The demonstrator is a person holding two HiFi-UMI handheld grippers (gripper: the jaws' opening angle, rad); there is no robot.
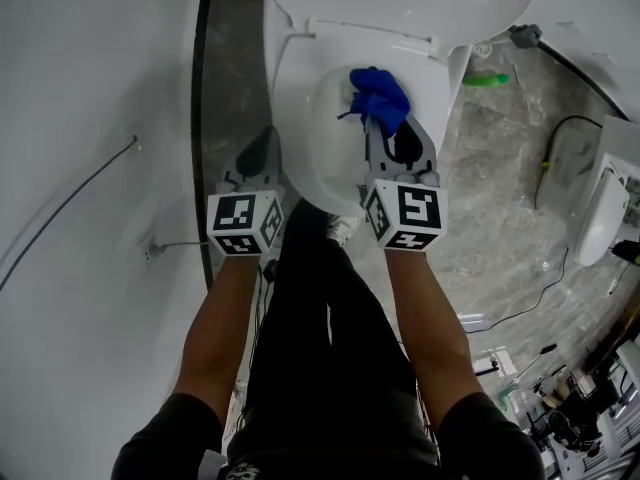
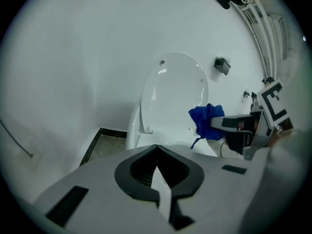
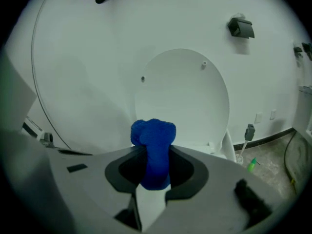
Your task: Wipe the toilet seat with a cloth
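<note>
A white wall [image 1: 90, 118] fills the space to the left of the left gripper [image 1: 266, 140], and grey stone floor [image 1: 480, 218] spreads out to the right of the right gripper [image 1: 396, 140]. Ahead of both grippers stands the toilet, its lid [image 3: 183, 96] raised upright beyond the right gripper's tips. The toilet seat [image 1: 292, 138] lies below and between the two grippers, with the left gripper over its left rim and the right gripper over the open bowl. Behind the grippers, the person's bare forearms and dark trousers run back toward the camera. The left gripper's jaws are pressed together at the tips with nothing between them. The right gripper's jaws are clamped on a blue cloth [image 1: 380, 96], which bunches out past its tips, above the bowl and well apart from the left gripper. Further to the right of the right gripper, a small green object [image 1: 486, 79] lies on the floor near the toilet's base.
</note>
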